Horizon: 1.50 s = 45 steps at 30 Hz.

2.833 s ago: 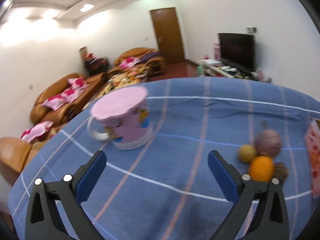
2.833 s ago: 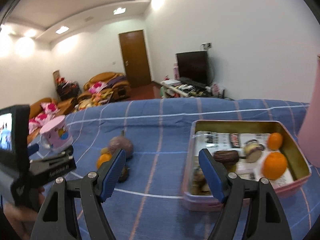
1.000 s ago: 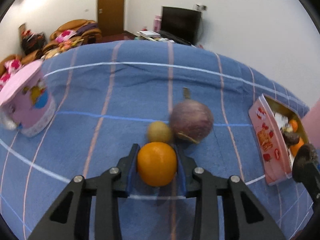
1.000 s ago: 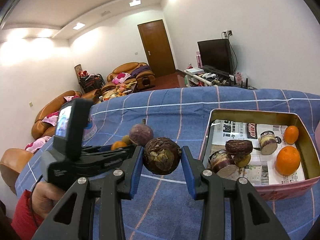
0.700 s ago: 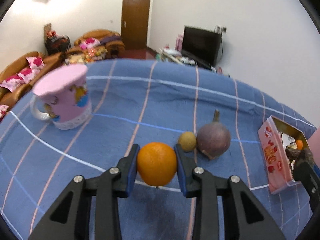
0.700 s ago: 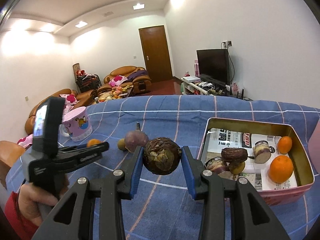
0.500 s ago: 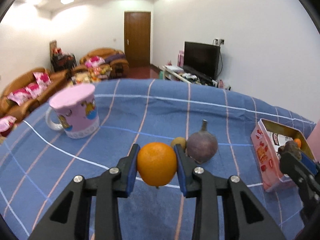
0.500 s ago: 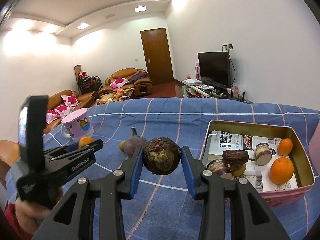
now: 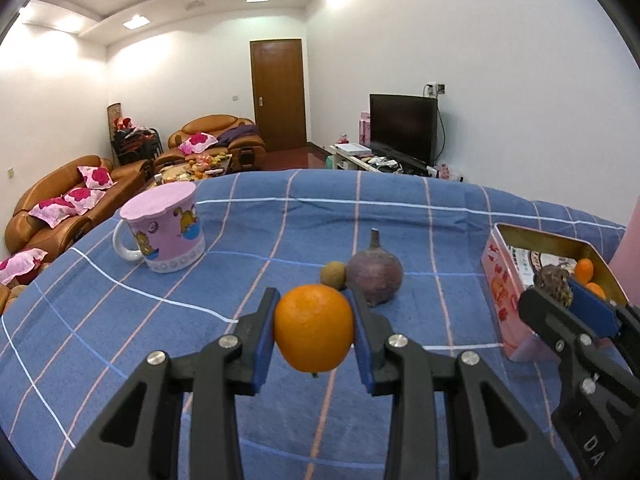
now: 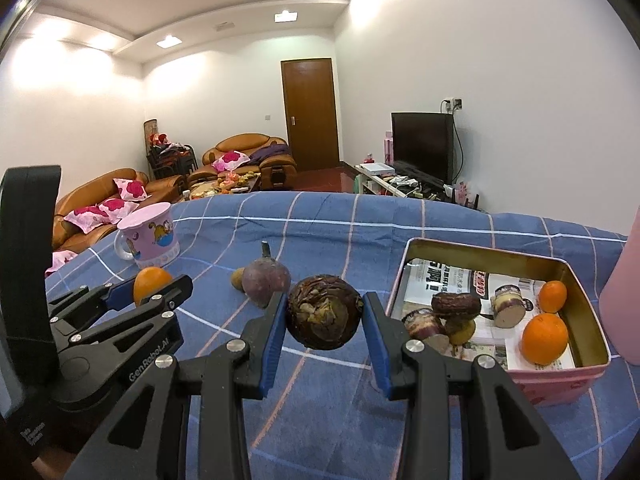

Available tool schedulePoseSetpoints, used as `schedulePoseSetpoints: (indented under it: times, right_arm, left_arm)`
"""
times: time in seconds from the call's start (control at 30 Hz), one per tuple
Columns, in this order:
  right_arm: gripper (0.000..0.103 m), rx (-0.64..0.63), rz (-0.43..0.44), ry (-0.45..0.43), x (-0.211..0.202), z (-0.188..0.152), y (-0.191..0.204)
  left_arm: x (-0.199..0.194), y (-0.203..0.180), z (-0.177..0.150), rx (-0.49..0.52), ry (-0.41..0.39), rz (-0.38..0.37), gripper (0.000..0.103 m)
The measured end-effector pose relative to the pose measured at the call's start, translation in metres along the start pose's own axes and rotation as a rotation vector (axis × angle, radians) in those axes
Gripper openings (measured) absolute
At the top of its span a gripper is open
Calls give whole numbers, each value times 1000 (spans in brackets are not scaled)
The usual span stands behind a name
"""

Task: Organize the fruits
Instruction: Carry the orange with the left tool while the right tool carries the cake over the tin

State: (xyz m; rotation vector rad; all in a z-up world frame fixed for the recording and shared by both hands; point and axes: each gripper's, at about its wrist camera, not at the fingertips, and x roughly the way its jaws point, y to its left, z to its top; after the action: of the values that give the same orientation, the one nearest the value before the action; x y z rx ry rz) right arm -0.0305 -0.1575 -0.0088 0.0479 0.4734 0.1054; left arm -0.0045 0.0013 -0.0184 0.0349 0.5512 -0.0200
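My left gripper (image 9: 314, 332) is shut on an orange (image 9: 313, 328), held above the blue checked cloth. My right gripper (image 10: 324, 316) is shut on a dark brown scaly fruit (image 10: 323, 312); the left wrist view shows that fruit (image 9: 554, 282) by the tin's near wall. On the cloth lie a purple round fruit with a stem (image 9: 374, 275) and a small yellow-brown fruit (image 9: 333, 275). The pink tin (image 10: 486, 255) at the right holds two oranges (image 10: 545, 333), brown fruits and cut pieces on newspaper. In the right wrist view the left gripper (image 10: 156, 286) with its orange (image 10: 151, 279) shows at the left.
A pink lidded mug (image 9: 166, 227) stands on the cloth at the back left. A pink object (image 10: 626, 292) rises at the right edge beside the tin. Sofas, a door and a television stand beyond the table's far edge.
My left gripper has lifted and tilted up with the orange, leaving the purple and yellow fruits on the cloth. The right gripper keeps the brown fruit, almost still.
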Motion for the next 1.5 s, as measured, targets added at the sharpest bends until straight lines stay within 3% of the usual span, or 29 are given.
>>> schedulePoseSetpoints:
  times: [0.4,0.6,1.2,1.5]
  right_arm:
    - [40,3,-12,3,-16,-4,-26]
    - [40,27,-49,-30,-29,-1,-60]
    - [40,101,-230,-59,-34,11,-141]
    - [40,157,-328,-74,-31,17,-181]
  left_arm:
    - [-4,-33,-4,53,10,-84,36]
    - [-4,-61,-2,56,11,-159,36]
    - [-2,-138,9,116,-20,-254,36]
    - [14,-176,21,137,14,-287,36]
